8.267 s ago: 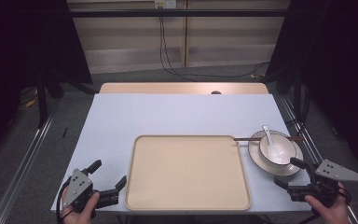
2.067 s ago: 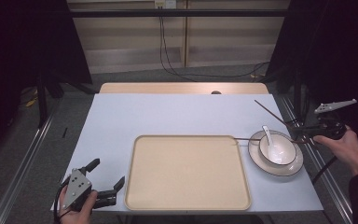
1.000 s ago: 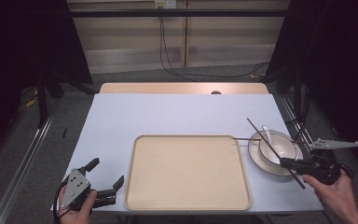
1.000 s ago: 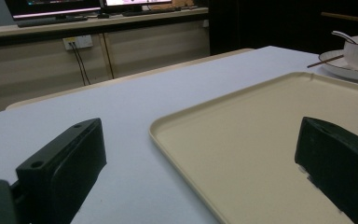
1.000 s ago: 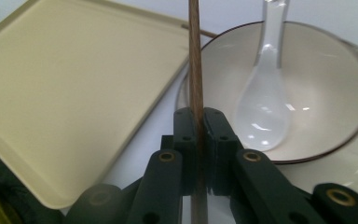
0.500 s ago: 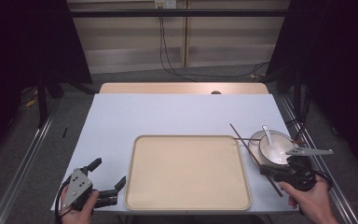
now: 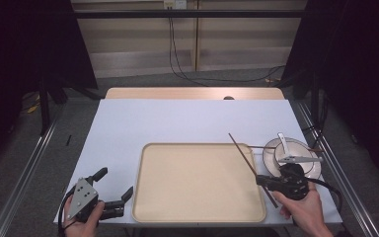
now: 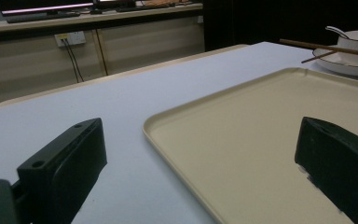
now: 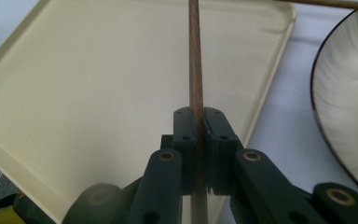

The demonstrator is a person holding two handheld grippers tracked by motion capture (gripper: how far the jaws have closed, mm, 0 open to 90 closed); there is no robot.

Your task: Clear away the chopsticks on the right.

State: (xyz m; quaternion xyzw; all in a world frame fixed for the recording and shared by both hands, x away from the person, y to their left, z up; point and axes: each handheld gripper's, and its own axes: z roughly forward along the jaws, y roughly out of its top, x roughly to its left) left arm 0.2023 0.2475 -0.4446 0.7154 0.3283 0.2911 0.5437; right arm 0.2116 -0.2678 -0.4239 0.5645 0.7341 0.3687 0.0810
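Chopstick (image 9: 195,70) clamped in right gripper (image 9: 199,122) above unmarked tray (image 9: 98,84).

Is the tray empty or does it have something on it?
Empty. The tray shows bare beige all over; the chopstick in the right gripper hangs above its right edge, not resting inside.

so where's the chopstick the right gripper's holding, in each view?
High view: the held chopstick slants from the tray's right edge down to the right gripper, right of centre.
Left gripper view: two chopsticks at the far upper right by the plate; can't tell which is the held one.
Right gripper view: it runs straight up the middle, clamped between the jaws.
Shared landmark: the beige tray.
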